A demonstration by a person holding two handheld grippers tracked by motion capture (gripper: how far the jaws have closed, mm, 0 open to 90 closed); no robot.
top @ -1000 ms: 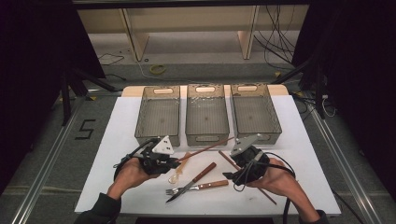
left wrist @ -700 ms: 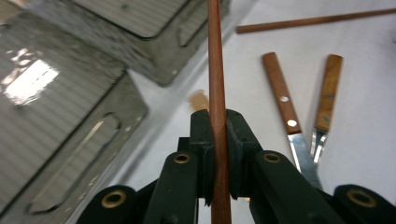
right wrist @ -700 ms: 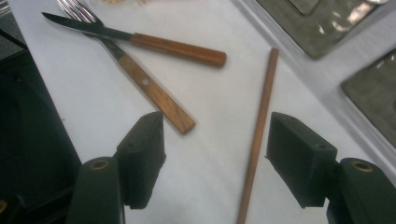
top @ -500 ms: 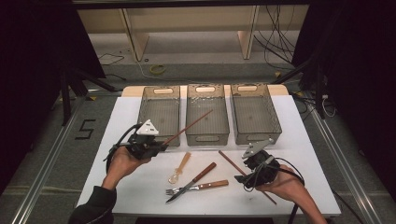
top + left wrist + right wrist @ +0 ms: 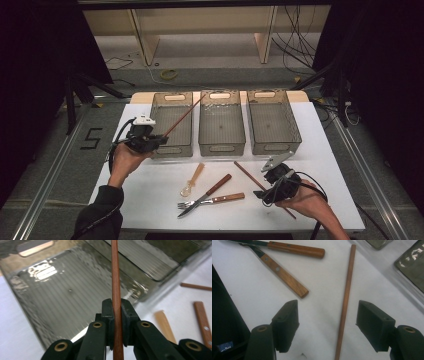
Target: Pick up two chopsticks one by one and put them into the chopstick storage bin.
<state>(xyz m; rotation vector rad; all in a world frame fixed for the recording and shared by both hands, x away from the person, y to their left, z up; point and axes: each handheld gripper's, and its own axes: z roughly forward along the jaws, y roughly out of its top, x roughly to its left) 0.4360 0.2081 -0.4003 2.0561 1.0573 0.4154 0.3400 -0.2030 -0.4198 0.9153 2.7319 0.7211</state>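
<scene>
Left gripper view: left gripper [image 5: 116, 315] clamps 1 chopstick [image 5: 115, 277], its shaft slanting over the left bin [image 5: 50, 297].

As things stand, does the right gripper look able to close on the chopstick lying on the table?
Probably yes. The right gripper stands open with the loose chopstick between its jaws and nothing on it; the fork's handle lies clear to one side.

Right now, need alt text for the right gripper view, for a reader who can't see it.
The right gripper hangs open over a white table, with a brown chopstick lying between its two black jaws, untouched. Two wooden-handled utensils lie crossed at upper left, and bin corners show at upper right.
</scene>
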